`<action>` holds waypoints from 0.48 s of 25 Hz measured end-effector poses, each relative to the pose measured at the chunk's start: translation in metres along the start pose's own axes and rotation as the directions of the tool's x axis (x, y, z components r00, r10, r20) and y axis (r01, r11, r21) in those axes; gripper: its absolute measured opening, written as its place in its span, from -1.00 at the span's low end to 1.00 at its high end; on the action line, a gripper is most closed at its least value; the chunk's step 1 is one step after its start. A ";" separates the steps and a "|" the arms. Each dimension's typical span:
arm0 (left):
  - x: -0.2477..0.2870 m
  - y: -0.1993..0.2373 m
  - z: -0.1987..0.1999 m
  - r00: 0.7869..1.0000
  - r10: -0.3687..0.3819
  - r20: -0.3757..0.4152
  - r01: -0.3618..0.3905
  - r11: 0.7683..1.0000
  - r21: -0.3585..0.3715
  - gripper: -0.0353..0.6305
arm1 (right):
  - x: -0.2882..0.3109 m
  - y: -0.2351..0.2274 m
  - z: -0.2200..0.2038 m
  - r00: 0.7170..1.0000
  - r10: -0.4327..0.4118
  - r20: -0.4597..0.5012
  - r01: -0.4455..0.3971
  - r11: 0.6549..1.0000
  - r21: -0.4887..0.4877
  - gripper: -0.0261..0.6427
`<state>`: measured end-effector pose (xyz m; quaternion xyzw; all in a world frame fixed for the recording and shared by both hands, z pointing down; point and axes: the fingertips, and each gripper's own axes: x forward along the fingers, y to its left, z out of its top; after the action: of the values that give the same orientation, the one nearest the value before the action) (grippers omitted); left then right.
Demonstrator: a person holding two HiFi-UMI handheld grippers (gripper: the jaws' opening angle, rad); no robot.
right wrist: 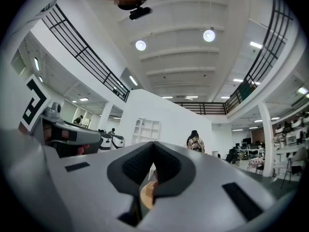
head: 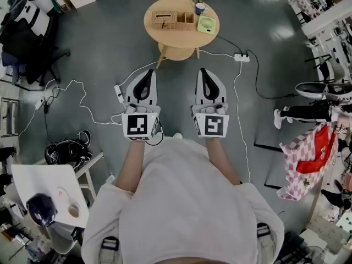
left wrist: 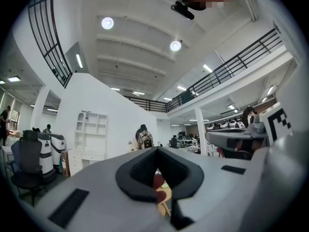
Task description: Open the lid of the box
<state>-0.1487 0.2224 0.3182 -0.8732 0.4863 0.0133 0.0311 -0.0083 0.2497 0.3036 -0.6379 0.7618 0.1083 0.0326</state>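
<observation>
The approach step is in hand: the left tongs [head: 147, 76] and the right tongs [head: 203, 73] are both closed on nothing, held side by side in front of the person, well apart from the woven box [head: 172, 20] on the round wooden counter [head: 181, 42] ahead; the next move likely calls for stepping closer and parting the tongs to catch the lid's edge. The counter stands on a grey floor [head: 110, 43] crossed by white cables [head: 82, 100]; the room is large and high-ceilinged, with a railed gallery.
</observation>
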 end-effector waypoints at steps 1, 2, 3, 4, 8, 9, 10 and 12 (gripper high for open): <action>0.001 -0.002 -0.001 1.000 0.001 -0.002 -0.001 1.000 -0.001 -0.91 | -0.002 -0.003 -0.001 1.000 0.006 0.011 -0.006 1.000 -0.015 -0.93; 0.001 -0.004 -0.003 1.000 0.001 -0.005 -0.001 1.000 -0.001 -0.91 | -0.004 -0.005 -0.001 1.000 0.011 0.020 -0.010 1.000 -0.025 -0.93; 0.002 -0.006 -0.004 1.000 0.000 -0.010 0.000 1.000 0.000 -0.91 | -0.005 -0.008 -0.002 1.000 0.013 0.028 -0.012 1.000 -0.028 -0.93; 0.003 -0.009 -0.006 1.000 -0.001 -0.016 0.001 1.000 0.002 -0.91 | -0.007 -0.011 -0.003 0.999 0.011 0.031 -0.010 1.000 -0.027 -0.93; 0.005 -0.023 -0.010 0.999 -0.007 -0.039 0.007 1.000 0.021 -0.91 | -0.014 -0.022 -0.009 1.000 -0.007 0.020 0.008 1.000 -0.018 -0.93; 0.005 -0.026 -0.011 0.999 -0.009 -0.044 0.010 1.000 0.025 -0.91 | -0.016 -0.025 -0.010 1.000 -0.009 0.015 0.009 1.000 -0.014 -0.93; 0.005 -0.030 -0.013 0.999 -0.011 -0.051 0.012 1.000 0.028 -0.91 | -0.019 -0.027 -0.012 1.000 -0.010 0.010 0.010 1.000 -0.014 -0.93; 0.005 -0.036 -0.020 0.998 -0.010 -0.067 0.012 0.999 0.031 -0.91 | -0.022 -0.033 -0.020 1.000 -0.011 0.004 0.011 1.000 -0.026 -0.93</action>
<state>-0.1161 0.2357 0.3397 -0.8751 0.4825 -0.0239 0.0286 0.0301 0.2617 0.3231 -0.6421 0.7569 0.1191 0.0265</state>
